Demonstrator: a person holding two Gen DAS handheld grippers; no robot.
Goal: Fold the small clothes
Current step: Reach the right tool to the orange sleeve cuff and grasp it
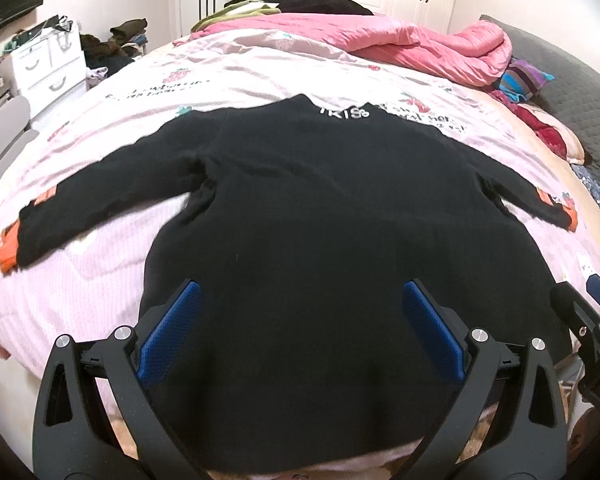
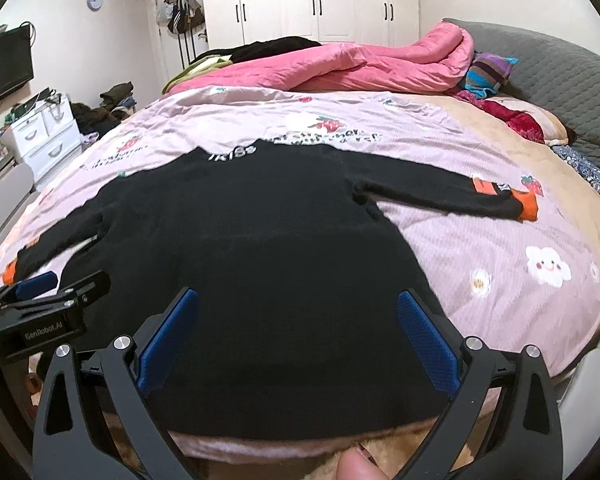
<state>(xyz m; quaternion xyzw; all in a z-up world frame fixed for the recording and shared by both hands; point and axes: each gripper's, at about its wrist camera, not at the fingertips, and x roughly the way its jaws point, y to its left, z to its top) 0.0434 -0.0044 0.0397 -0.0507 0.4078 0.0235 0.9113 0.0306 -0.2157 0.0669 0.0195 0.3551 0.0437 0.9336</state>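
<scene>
A black long-sleeved top (image 1: 300, 208) with orange cuffs lies flat on the pink bedspread (image 1: 100, 272), collar away from me, both sleeves spread out to the sides. It also shows in the right wrist view (image 2: 260, 248). My left gripper (image 1: 300, 304) is open and empty, hovering over the top's hem near the bed's front edge. My right gripper (image 2: 298, 312) is open and empty over the hem too, a little to the right. Each gripper shows at the edge of the other's view: the right gripper (image 1: 588, 320) and the left gripper (image 2: 48, 300).
A bunched pink quilt (image 2: 360, 68) and dark clothes lie at the bed's far end. A grey headboard (image 2: 560, 76) and pillows are at the right. White drawers (image 2: 44, 136) and a clothes pile stand on the left. White wardrobes are behind.
</scene>
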